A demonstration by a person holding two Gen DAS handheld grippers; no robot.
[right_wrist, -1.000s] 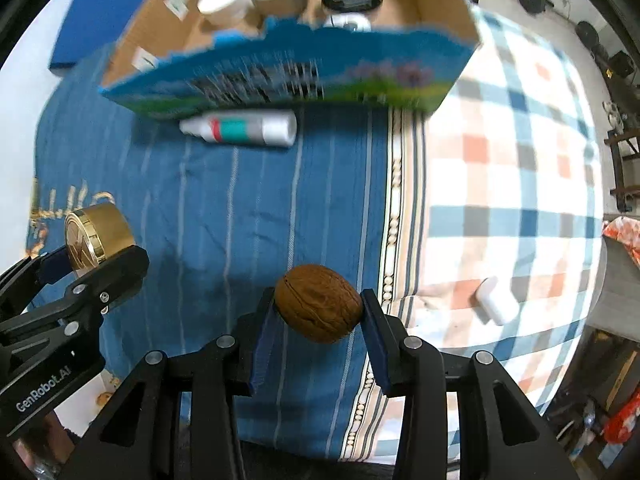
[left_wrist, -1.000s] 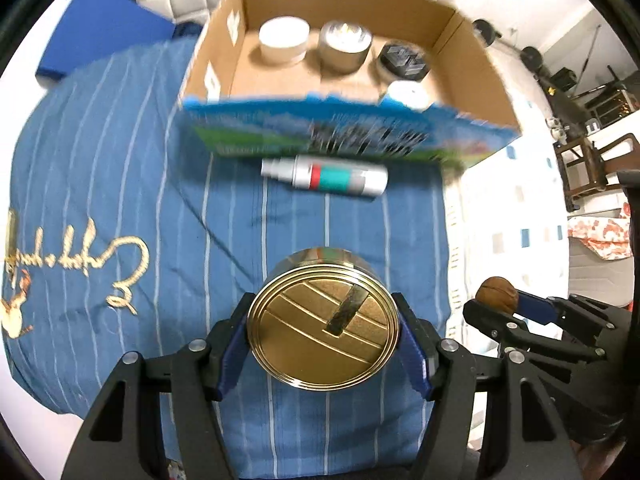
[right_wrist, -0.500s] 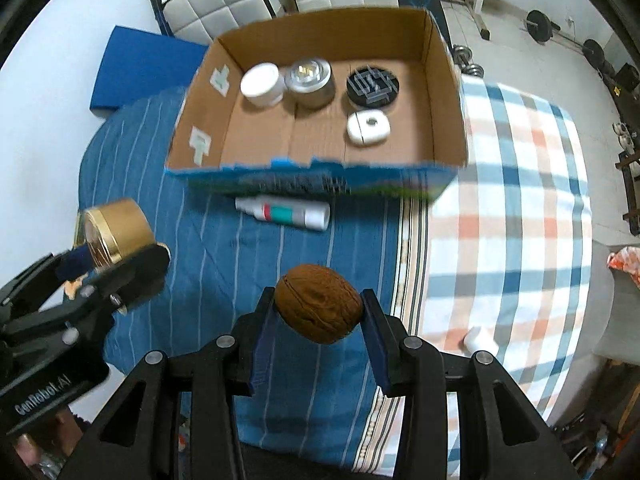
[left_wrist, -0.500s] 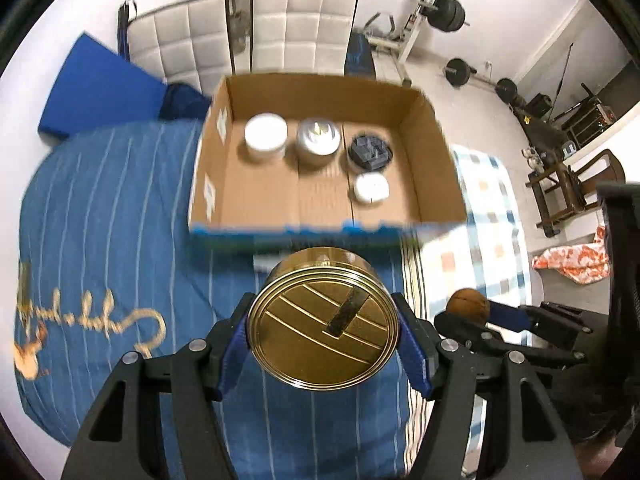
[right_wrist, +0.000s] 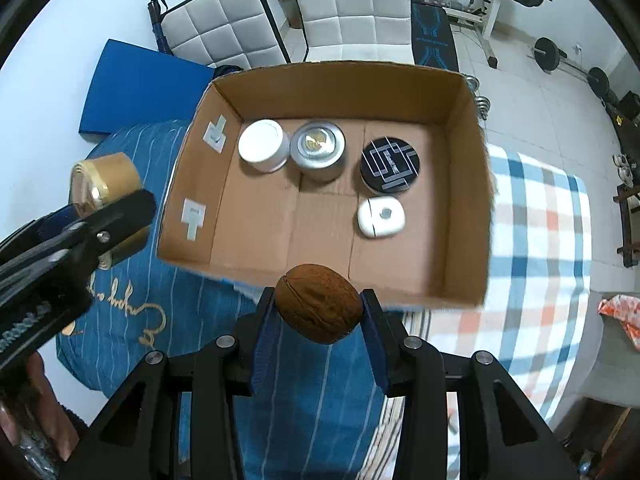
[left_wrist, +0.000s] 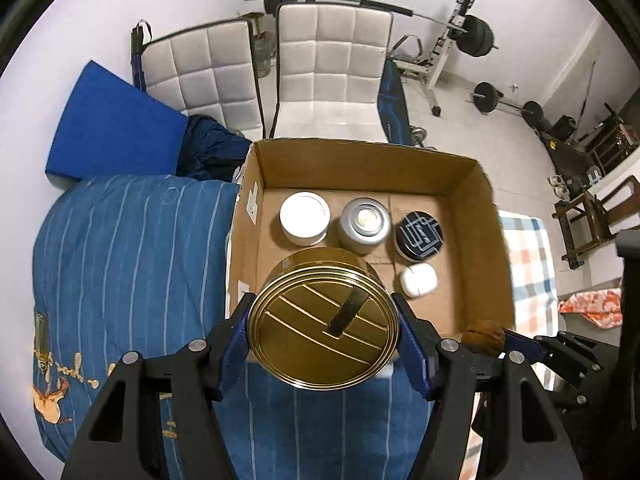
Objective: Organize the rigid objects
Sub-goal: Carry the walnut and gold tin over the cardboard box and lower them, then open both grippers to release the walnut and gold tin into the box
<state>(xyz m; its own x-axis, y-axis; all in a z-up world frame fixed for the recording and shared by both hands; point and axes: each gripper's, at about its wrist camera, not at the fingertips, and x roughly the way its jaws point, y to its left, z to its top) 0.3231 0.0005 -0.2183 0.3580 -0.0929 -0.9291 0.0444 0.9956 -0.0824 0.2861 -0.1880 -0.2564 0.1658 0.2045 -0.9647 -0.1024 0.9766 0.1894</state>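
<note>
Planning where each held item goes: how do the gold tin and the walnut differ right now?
The gold tin is a wide, shiny metal cylinder with a ribbed lid; the walnut is a small, matte brown, wrinkled oval. The tin spreads the left gripper wide; the walnut sits in a narrower right gripper. Both are clamped above the cardboard box.

One cardboard box (right_wrist: 460,184) is seen, and four items are counted on its floor: one white jar (right_wrist: 263,145), one silver tin (right_wrist: 318,147), one black round tin (right_wrist: 390,165) and one white case (right_wrist: 380,217). Two white labels (right_wrist: 193,218) are counted on the box's left inner wall. One gold tin (left_wrist: 323,327) and one walnut (right_wrist: 319,303) are counted outside the box, each gripped between a pair of blue pads. Two grippers are counted: the left gripper (left_wrist: 323,334) and the right gripper (right_wrist: 319,314). Two white padded chairs (left_wrist: 334,60) and one blue mat (left_wrist: 112,128) are counted behind the box.
</note>
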